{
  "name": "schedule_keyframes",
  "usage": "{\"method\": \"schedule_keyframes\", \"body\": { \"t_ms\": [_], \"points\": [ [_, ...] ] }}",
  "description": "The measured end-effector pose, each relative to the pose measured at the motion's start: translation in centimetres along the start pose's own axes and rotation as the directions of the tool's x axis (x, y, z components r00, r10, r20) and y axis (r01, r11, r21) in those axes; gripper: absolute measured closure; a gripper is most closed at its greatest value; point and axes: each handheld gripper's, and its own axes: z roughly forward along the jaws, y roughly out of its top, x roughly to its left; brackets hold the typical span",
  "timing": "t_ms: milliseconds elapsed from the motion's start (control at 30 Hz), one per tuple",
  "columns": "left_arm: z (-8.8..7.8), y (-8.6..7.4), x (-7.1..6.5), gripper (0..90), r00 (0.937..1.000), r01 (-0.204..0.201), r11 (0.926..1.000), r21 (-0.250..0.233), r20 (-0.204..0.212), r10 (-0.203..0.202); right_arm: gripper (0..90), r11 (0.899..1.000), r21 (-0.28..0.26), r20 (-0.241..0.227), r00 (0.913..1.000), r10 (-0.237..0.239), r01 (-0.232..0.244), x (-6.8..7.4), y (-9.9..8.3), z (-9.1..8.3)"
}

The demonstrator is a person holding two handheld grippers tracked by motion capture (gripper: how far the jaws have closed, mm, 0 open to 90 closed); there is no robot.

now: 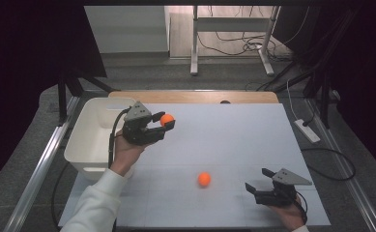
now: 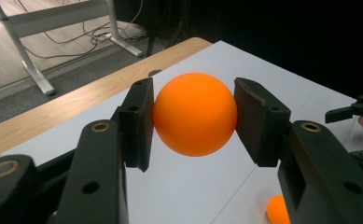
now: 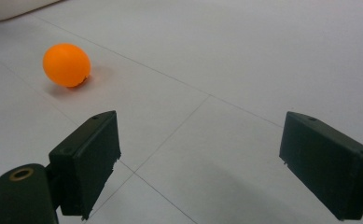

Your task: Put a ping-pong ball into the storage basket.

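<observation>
Left claw [image 1: 162,126]: clenched on held orange ball [image 1: 166,119]; both pads press ball's sides in left gripper view [image 2: 194,113]. Ball off the table, lifted above it.
Left claw pos: over table's far-left part, just right of white bin [image 1: 90,140]; grey 3-cornered plate on top, black cable trailing down by the wrist.
Left hand: white sleeve [image 1: 96,203], comes in from bottom left.
Right claw [image 1: 254,185]: released, jaws wide apart w/ nothing between; bare table shows in the gap in right gripper view [image 3: 198,168].
Right claw pos: low at table's near-right part, pointing left toward 2nd ball.
2nd orange ball [image 1: 204,179]: lying on table, near-centre, apart from right claw; in right gripper view [image 3: 67,65] it sits up-left of the jaws, small shadow under it.
White bin: at table's left edge, open top; inside looks bare as far as seen.
Table [image 1: 234,140]: white top w/ faint grid lines, wooden strip along far edge.
Beyond: grey floor, metal frame legs, loose cables.
</observation>
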Motion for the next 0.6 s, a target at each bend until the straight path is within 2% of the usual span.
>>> {"method": "schedule_keyframes", "body": {
  "t_ms": [167,600],
  "points": [
    [-0.7,0.0,0.8,50.4,0.9996,0.027,0.9994,-0.022,-0.01,-0.027,11.9,1.0,-0.001,-0.002,1.0,-0.001,0.001,0.0,0.0,0.0],
    [-2.0,-0.1,2.5,50.4,0.9969,0.05,0.9985,-0.025,-0.06,-0.051,11.9,1.0,0.001,-0.003,1.0,-0.001,0.001,0.1,0.0,0.0]
  ]
}}
